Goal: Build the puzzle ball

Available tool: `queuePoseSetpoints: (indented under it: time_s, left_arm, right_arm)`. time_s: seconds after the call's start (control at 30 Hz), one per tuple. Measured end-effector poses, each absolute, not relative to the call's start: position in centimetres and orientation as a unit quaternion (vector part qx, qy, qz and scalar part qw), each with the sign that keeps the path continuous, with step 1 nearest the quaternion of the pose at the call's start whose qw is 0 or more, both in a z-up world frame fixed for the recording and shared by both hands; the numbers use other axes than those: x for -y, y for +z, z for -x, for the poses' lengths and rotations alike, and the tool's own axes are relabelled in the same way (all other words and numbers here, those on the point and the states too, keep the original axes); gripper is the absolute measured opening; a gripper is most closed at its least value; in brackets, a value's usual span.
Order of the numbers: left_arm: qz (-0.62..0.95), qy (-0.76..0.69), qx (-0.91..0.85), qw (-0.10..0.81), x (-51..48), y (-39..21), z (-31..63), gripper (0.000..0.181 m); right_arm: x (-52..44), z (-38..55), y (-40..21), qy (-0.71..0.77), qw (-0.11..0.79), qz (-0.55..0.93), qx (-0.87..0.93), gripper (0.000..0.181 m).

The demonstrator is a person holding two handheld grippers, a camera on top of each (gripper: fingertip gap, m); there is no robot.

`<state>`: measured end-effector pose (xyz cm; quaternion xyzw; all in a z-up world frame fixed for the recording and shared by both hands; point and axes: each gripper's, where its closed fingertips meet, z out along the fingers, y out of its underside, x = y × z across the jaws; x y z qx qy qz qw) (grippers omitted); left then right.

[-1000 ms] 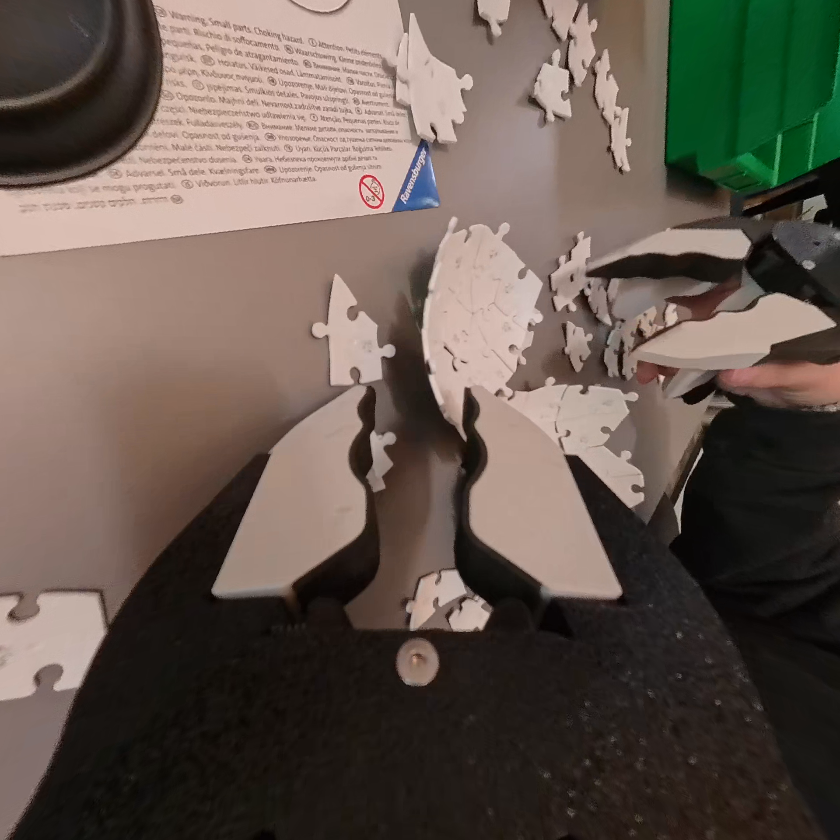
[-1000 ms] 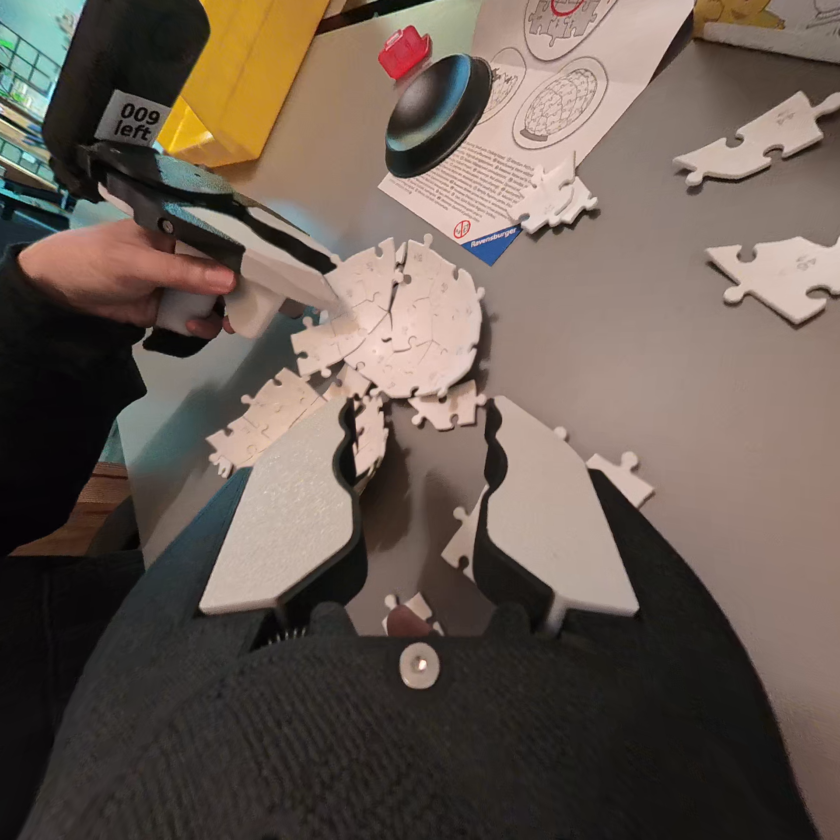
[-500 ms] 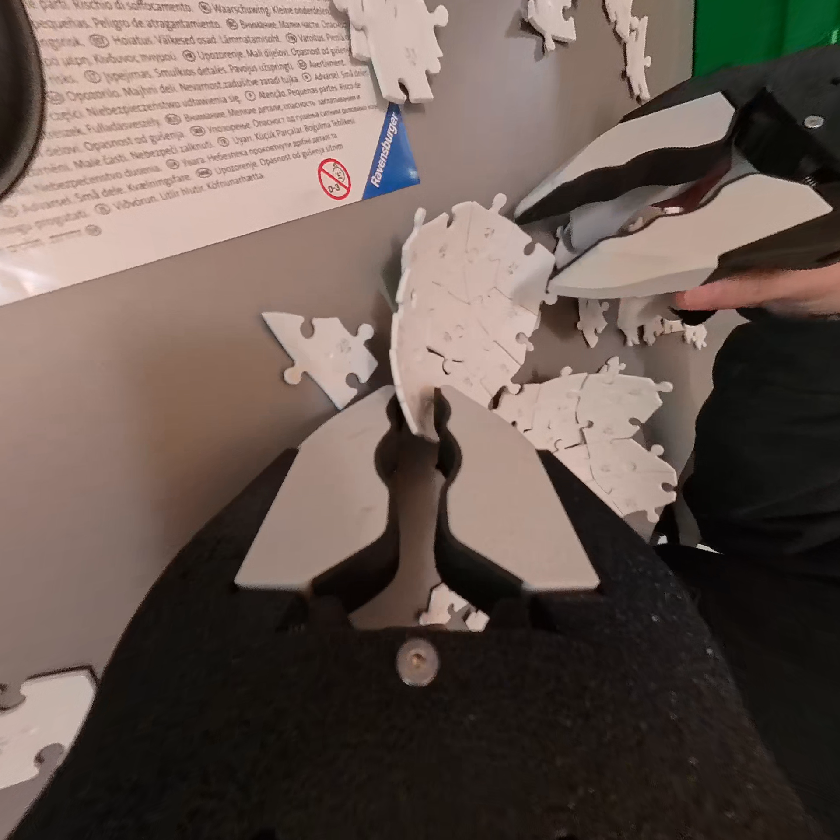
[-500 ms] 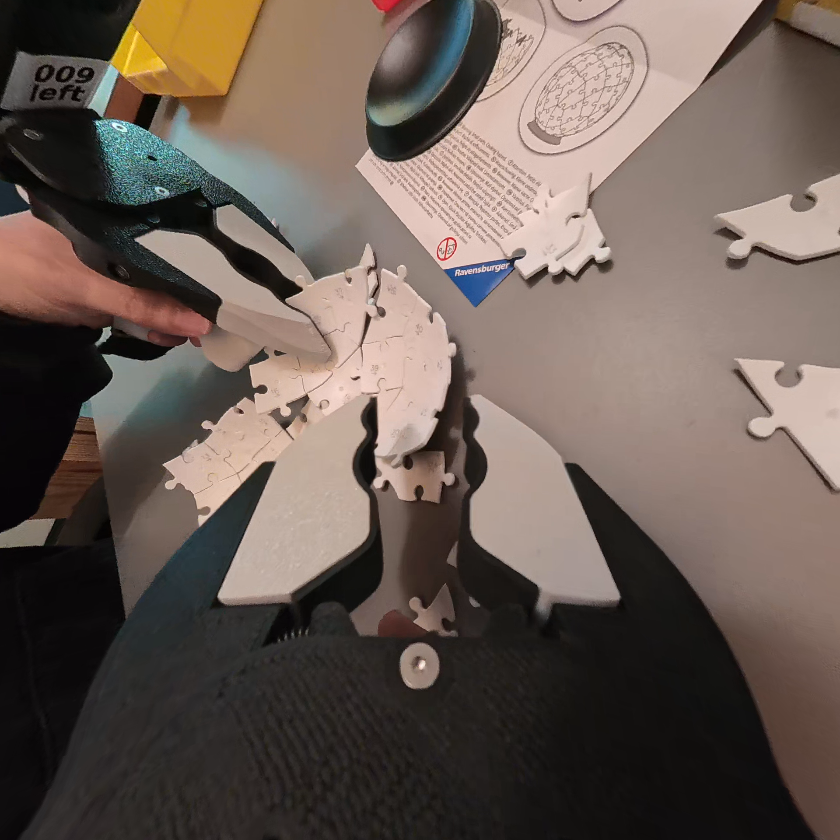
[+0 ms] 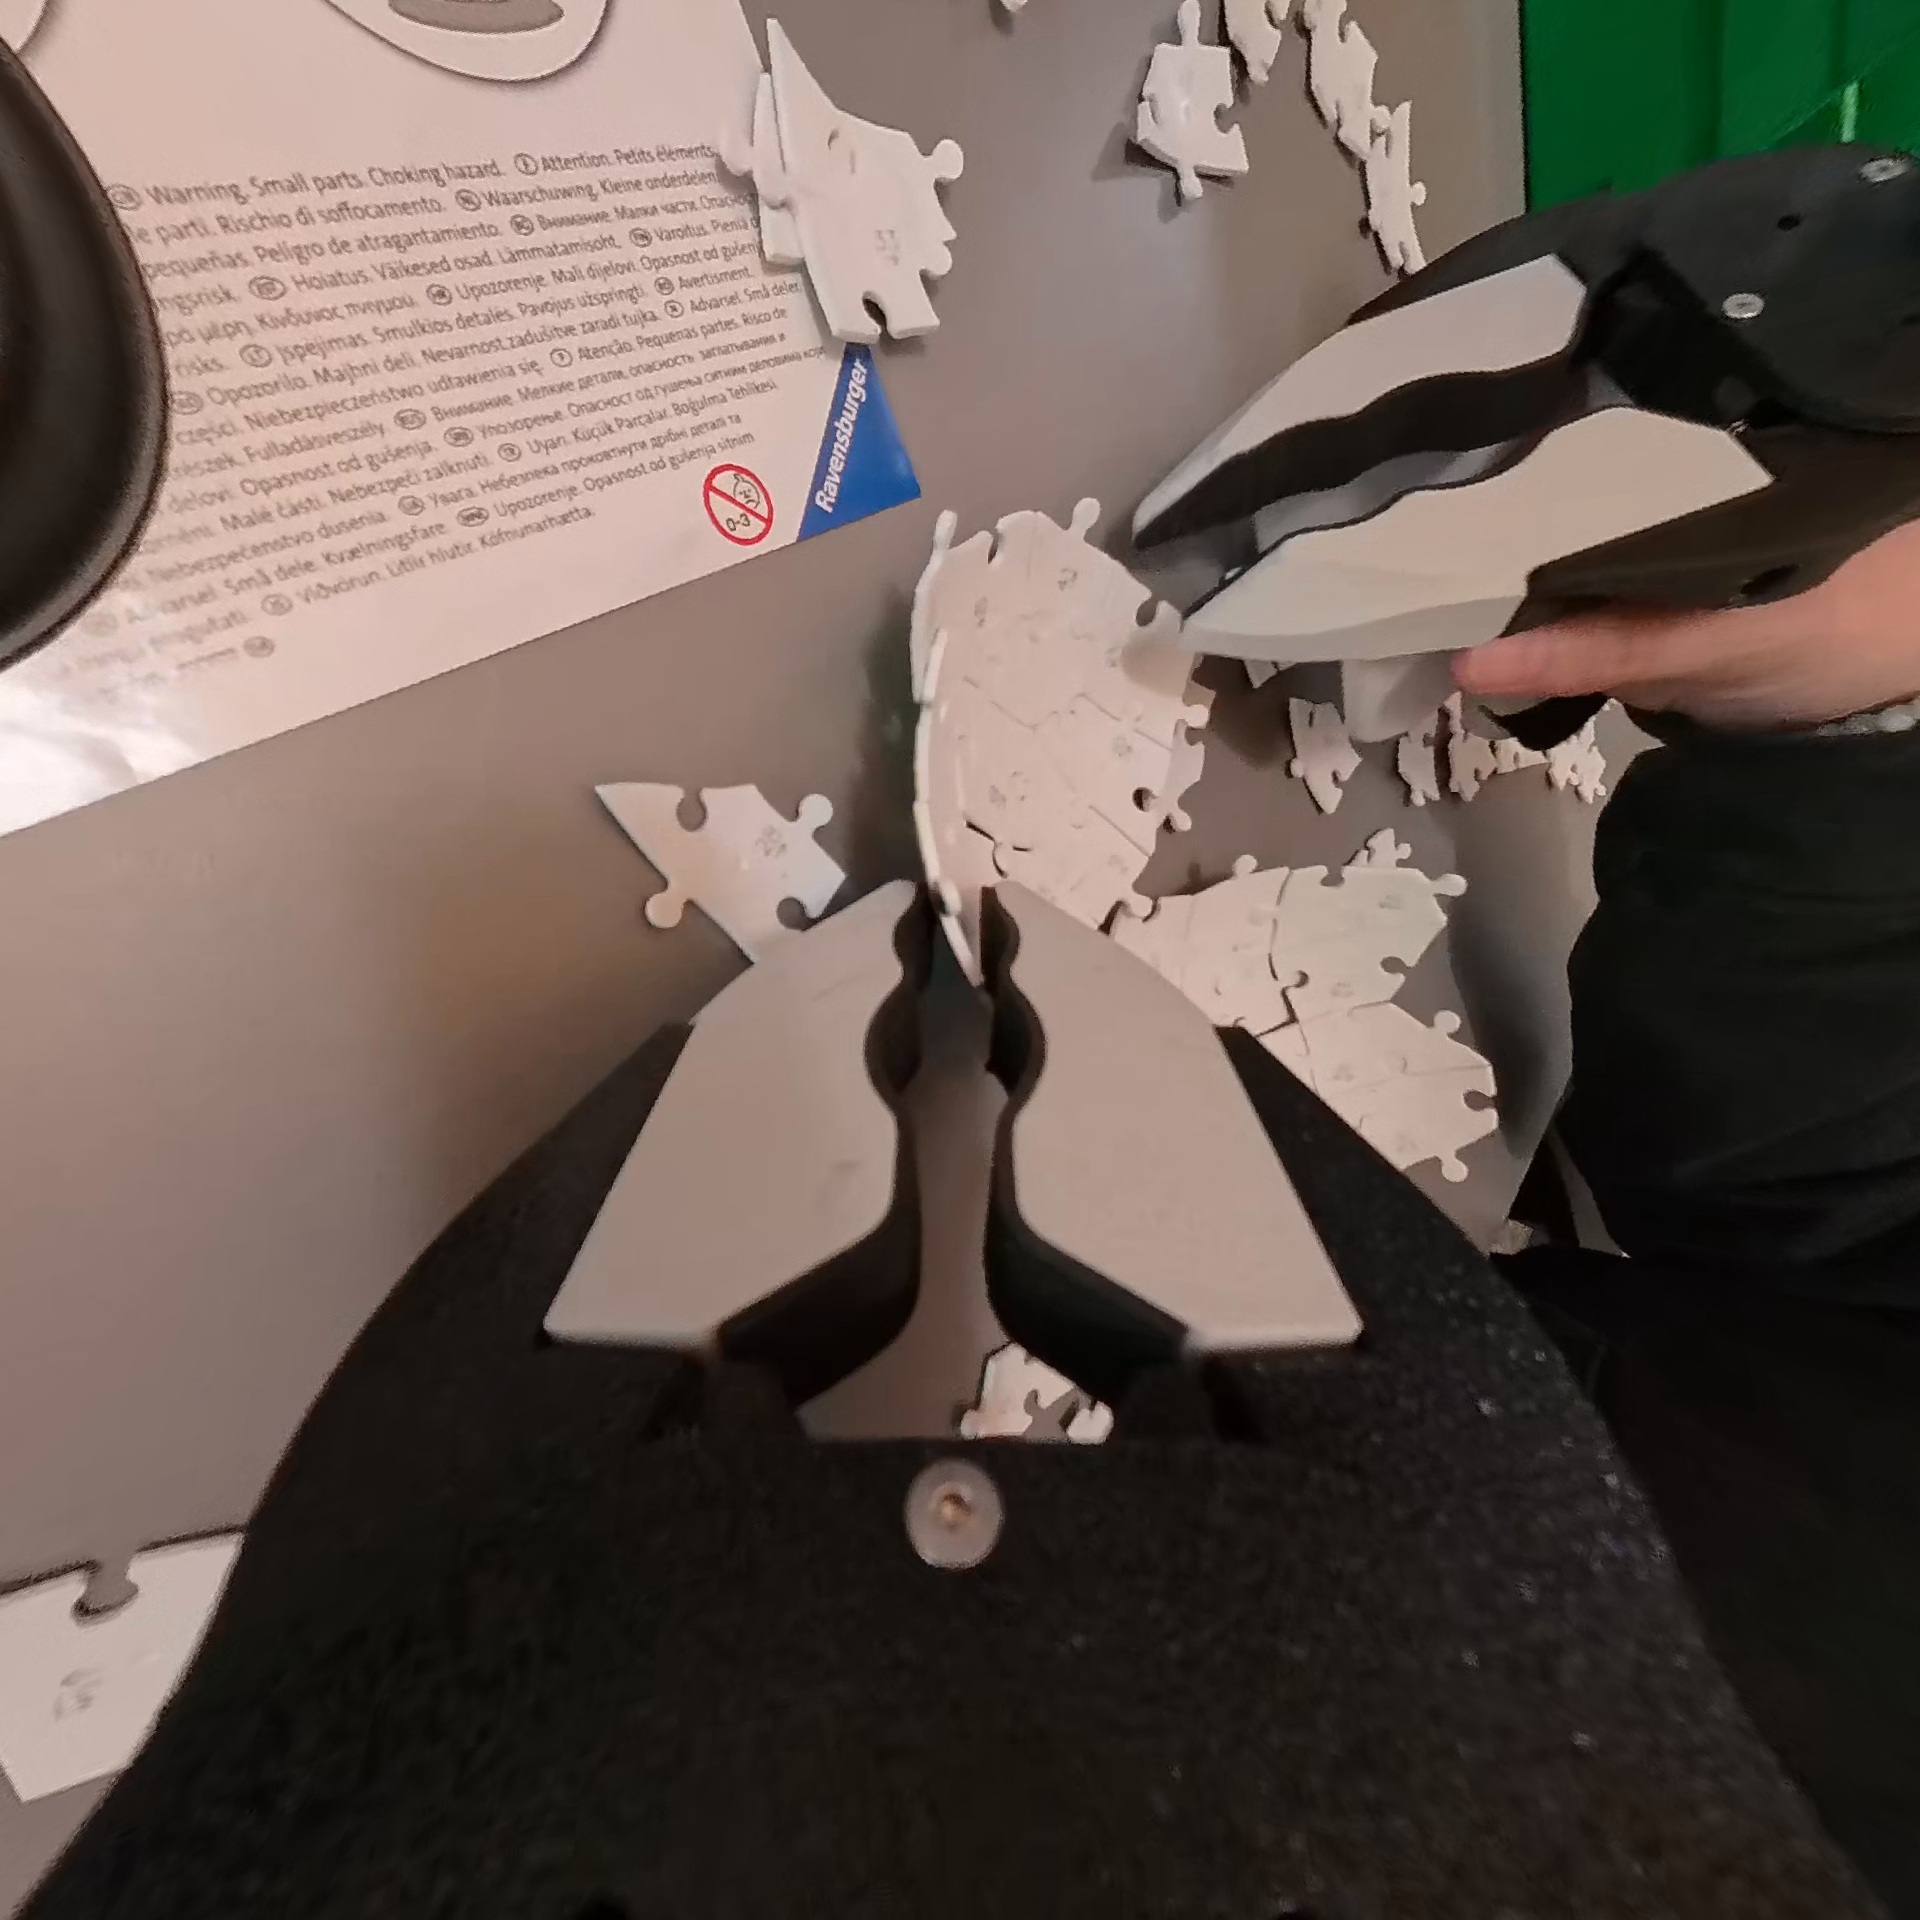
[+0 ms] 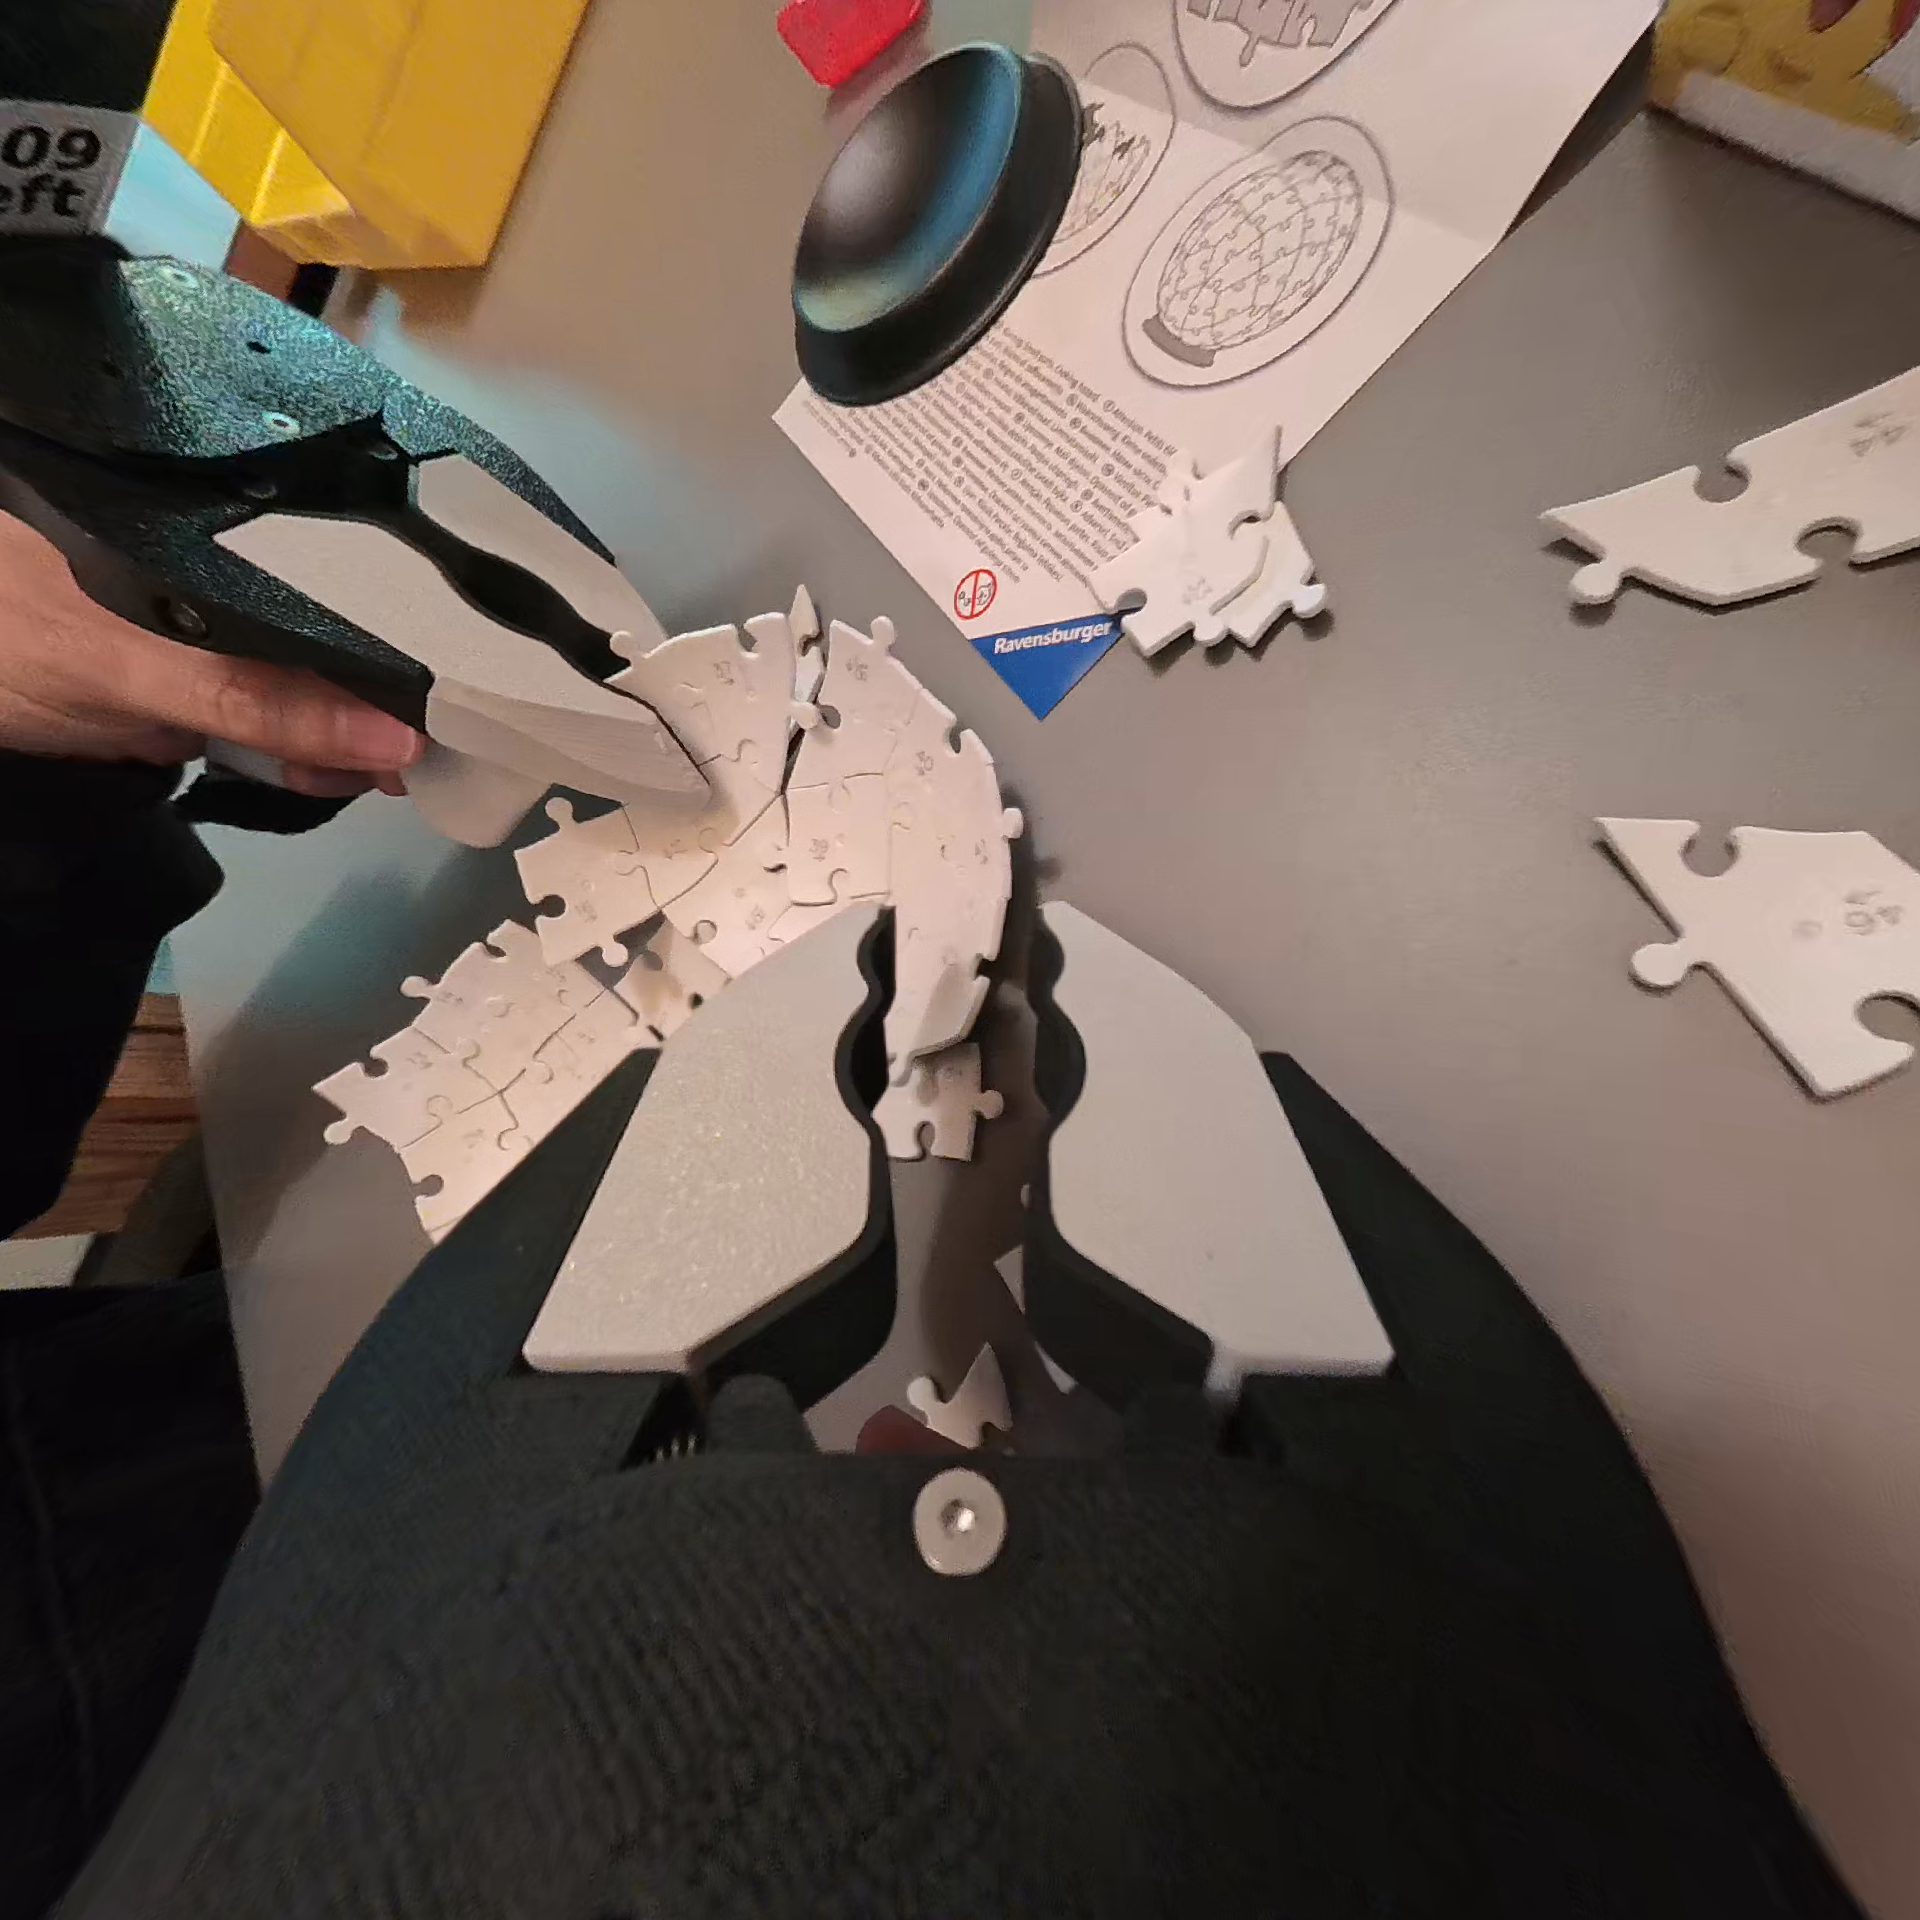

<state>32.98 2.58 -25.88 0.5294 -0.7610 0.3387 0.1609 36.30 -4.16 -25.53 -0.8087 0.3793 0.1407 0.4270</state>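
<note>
**Puzzle ball shell held on edge between two tools**

Puzzle ball work stands at an early stage: a curved shell (image 6: 831, 831) of joined white pieces is raised on edge above the grey bench (image 6: 1351, 831), near the bench edge closest to the person. The left tool (image 5: 951, 904) pinches the shell's lower rim, its jaws nearly pressed together with only the thin plastic between them. The right tool (image 6: 961, 925) straddles the opposite rim; a gap shows beside one finger in its own view, so a firm pinch cannot be confirmed, though in the left wrist view its jaws look almost closed around the shell's upper edge. Holding the dome from two sides likely keeps it from flexing apart while a seam is pressed home.

A second joined section (image 5: 1340, 997) lies flat just beside the shell, probably next to be attached. Loose pieces (image 6: 1808, 935) are scattered toward the far side of the bench. The instruction sheet (image 6: 1299, 312) lies open beyond the shell, with the black stand (image 6: 925, 239) resting on it, presumably waiting for the finished ball. A yellow box (image 6: 384, 125) sits off the far corner.
</note>
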Motion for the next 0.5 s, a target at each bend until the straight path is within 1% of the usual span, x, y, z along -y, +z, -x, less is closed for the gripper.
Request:
queuePoseSetpoints:
  time_s: [0.1, 0.17, 0.37, 0.5]
  left_arm:
    - [-0.527, 0.346, 0.759, 0.161, -2.43, -25.76, -33.01, 0.007]
    - [-0.521, 0.348, 0.764, 0.154, -2.44, -25.77, -33.03, 0.007]
    - [-0.519, 0.35, 0.765, 0.152, -2.59, -26.02, -32.87, 0.008]
    - [-0.52, 0.35, 0.764, 0.156, -2.6, -26.13, -32.69, 0.007]
  right_arm:
    - [3.88, -35.97, -26.12, 0.153, 0.413, 0.818, -0.371, 0.017]
    - [3.74, -36.12, -26.11, 0.146, 0.413, 0.821, -0.366, 0.016]
    - [3.8, -36.26, -26.21, 0.137, 0.418, 0.822, -0.362, 0.006]
    - [3.93, -35.77, -25.98, 0.145, 0.426, 0.816, -0.364, 0.008]
